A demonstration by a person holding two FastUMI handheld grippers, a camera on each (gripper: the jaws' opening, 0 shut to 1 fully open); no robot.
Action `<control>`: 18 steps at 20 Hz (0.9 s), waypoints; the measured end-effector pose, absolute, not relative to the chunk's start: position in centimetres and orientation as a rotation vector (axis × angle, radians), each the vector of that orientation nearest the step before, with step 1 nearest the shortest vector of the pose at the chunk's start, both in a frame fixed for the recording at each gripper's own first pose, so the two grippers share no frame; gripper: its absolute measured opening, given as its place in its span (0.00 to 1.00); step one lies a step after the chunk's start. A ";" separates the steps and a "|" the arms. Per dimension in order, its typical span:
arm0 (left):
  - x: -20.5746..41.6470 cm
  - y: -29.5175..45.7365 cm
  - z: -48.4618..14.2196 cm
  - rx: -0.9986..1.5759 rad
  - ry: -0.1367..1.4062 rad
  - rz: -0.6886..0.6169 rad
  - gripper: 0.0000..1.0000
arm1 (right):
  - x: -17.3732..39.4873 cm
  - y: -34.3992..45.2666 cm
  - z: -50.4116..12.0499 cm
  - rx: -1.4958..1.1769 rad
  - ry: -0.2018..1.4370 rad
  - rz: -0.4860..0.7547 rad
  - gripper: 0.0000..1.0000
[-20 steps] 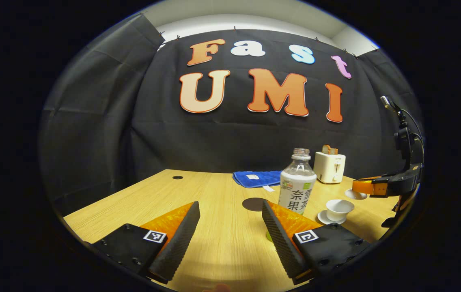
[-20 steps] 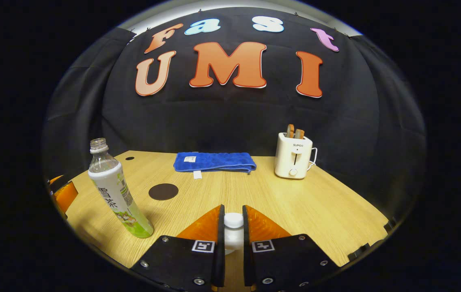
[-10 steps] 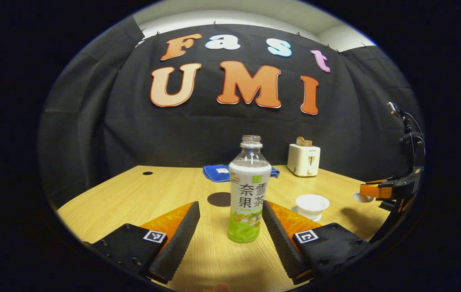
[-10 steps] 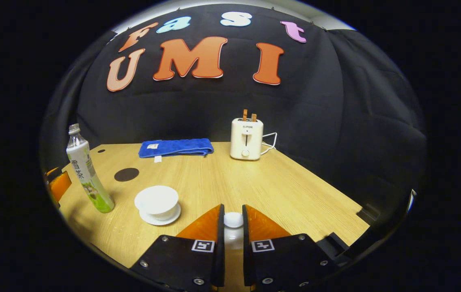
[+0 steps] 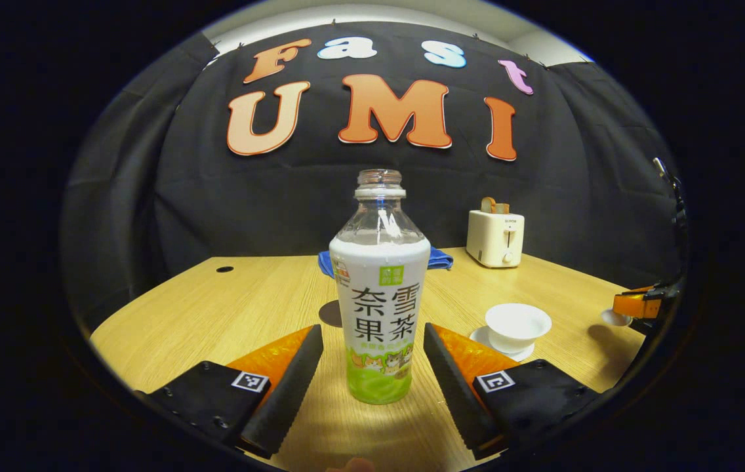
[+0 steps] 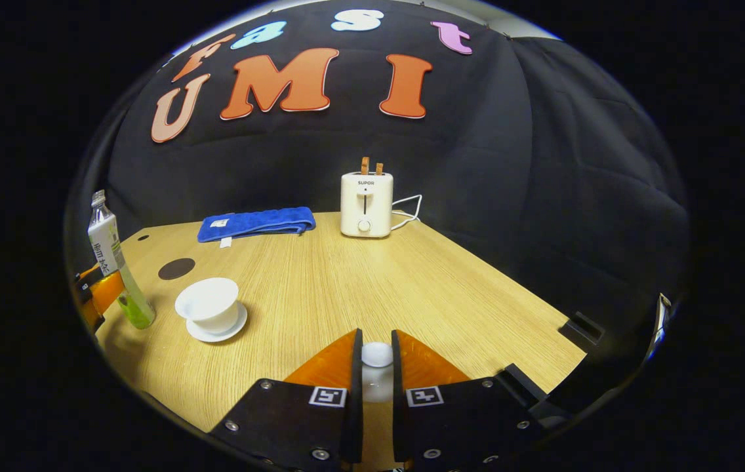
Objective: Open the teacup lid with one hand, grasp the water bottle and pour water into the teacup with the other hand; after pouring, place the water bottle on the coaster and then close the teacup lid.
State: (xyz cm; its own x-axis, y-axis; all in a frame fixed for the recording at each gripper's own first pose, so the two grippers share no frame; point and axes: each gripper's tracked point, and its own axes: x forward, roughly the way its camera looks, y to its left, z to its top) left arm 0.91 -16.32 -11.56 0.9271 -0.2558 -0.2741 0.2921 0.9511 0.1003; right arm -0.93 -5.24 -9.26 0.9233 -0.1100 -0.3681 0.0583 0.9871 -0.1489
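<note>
In the left gripper view, the left hand-held gripper (image 5: 372,367) is spread wide, its 2 fingers on either side of the bottle (image 5: 380,308) without touching it. The bottle stands upright on the desk (image 5: 248,308), uncapped, with a white and green label. The coaster (image 5: 330,313), a dark disc, lies on the desk just behind the bottle and is partly hidden by it. To the right the cup (image 5: 517,326) sits open on its saucer (image 5: 477,337), and at the far right edge the right hand-held gripper (image 5: 641,306) holds a small white piece over the desk.

In the right gripper view, the right hand-held gripper (image 6: 372,367) is narrow, both fingers pressed on the knob of the lid (image 6: 377,356), which it holds above the desk (image 6: 412,288), well apart from the cup (image 6: 207,303). The cup stands uncovered on its saucer (image 6: 236,324); the bottle (image 6: 111,257) is just beyond it at the left edge, with the coaster (image 6: 176,268) near both. A folded blue towel (image 6: 256,223) and a toaster (image 6: 365,203) with 2 slices in it sit at the far edge of the desk.
</note>
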 end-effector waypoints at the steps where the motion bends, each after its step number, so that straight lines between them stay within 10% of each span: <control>1: 1.1 -16.4 -11.7 0.137 0.265 -0.279 0.99 | -1.0 -5.5 -9.3 -0.130 0.387 -0.091 0.19; 3: 1.4 -16.6 -11.8 0.123 0.266 -0.273 0.92 | -1.2 -5.7 -9.3 -0.118 0.387 -0.095 0.19; 4: 1.5 -16.8 -11.5 0.130 0.269 -0.279 0.69 | -1.3 -5.8 -9.3 -0.115 0.388 -0.096 0.19; 18: 1.6 -17.3 -8.8 0.644 0.258 -0.336 0.67 | -1.6 -5.0 -9.3 -0.086 0.388 -0.057 0.19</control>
State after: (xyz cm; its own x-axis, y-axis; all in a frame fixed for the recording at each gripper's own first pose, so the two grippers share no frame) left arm 1.59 -17.28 -8.78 0.9145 -0.2249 -0.3362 0.3830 0.7489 0.5408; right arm -1.58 -5.03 -9.33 0.9241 -0.0722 -0.3754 0.0394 0.9948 -0.0944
